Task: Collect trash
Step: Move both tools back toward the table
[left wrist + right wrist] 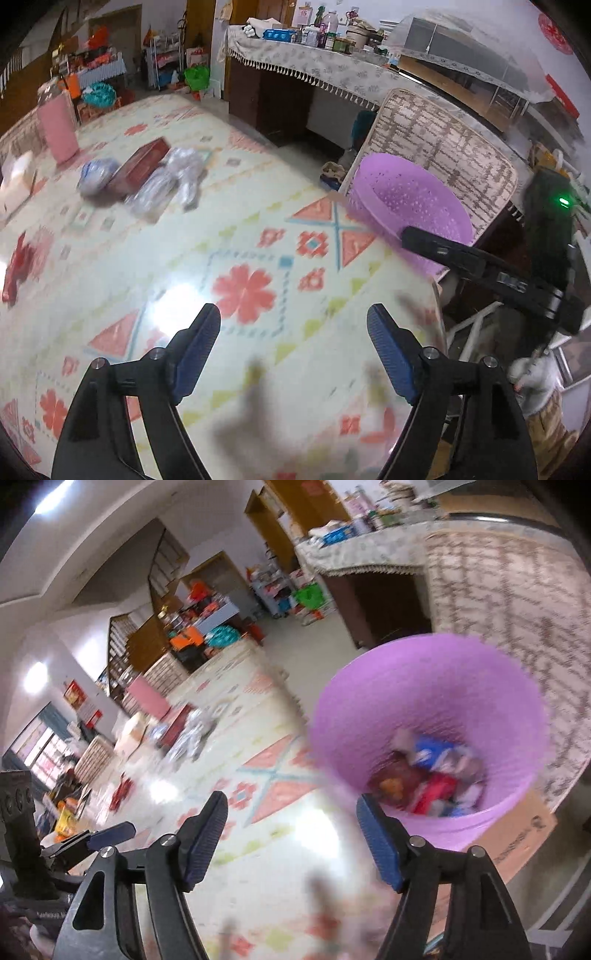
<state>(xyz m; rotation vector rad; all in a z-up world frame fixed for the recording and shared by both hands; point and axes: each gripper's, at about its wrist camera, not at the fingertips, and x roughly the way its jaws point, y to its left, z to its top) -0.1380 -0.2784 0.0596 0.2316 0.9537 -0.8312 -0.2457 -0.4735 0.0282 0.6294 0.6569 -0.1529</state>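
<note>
Cluttered room, fringed sideboard (314, 70), staircase (122, 642)

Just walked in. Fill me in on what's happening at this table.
A person is clearing trash off a patterned table with a pair of tongs in each hand. Both the left tongs and the right tongs are open with nothing between them. The purple bin at the table's edge already holds wrappers. A red box, crumpled plastic and other scraps remain on the table.
</note>
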